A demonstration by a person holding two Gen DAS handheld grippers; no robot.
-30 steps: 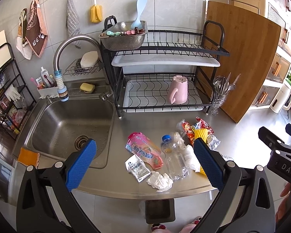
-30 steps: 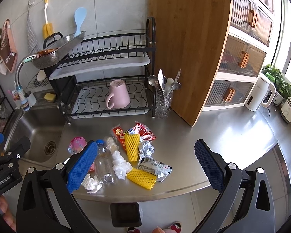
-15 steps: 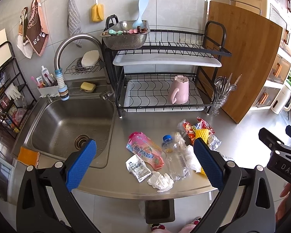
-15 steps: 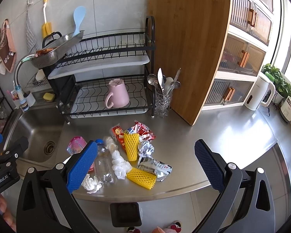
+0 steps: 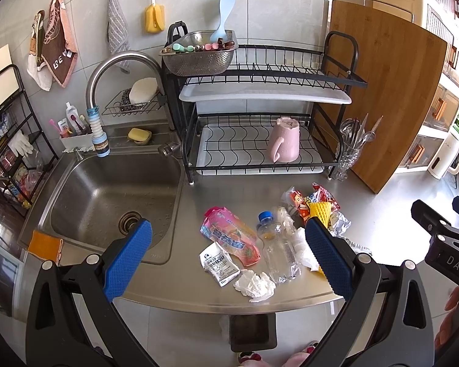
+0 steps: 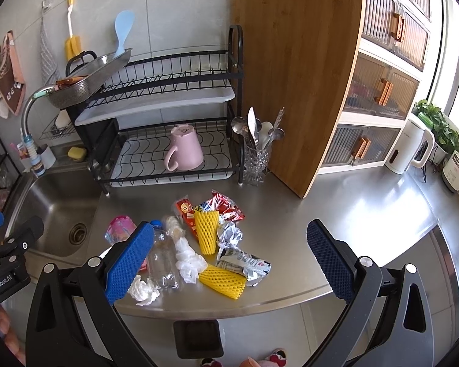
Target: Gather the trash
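Nothing has shifted noticeably since earlier; your left gripper (image 5: 228, 255) and right gripper (image 6: 229, 257) hover spread wide, empty. Trash pile (image 6: 205, 244) lies untouched near the worktop's (image 6: 367, 214) front edge. Approach step, probably: lower onto one piece.

in your left view, the left gripper's (image 5: 228, 257) near finger (image 5: 327, 257) covers part of the yellow net (image 5: 318, 211) and the tissue (image 5: 301, 244) behind it. the right gripper (image 5: 443, 238) is cut off by the right edge. print on the white sachet (image 5: 218, 263) is too small to read. in your right view, the right gripper's (image 6: 229, 258) left finger (image 6: 128, 263) hides most of the pink pouch (image 6: 121, 229) and the bottle's (image 6: 163, 260) near side. the bin (image 6: 199, 339) below the counter edge (image 6: 260, 302) shows only its top; its contents cannot be told.
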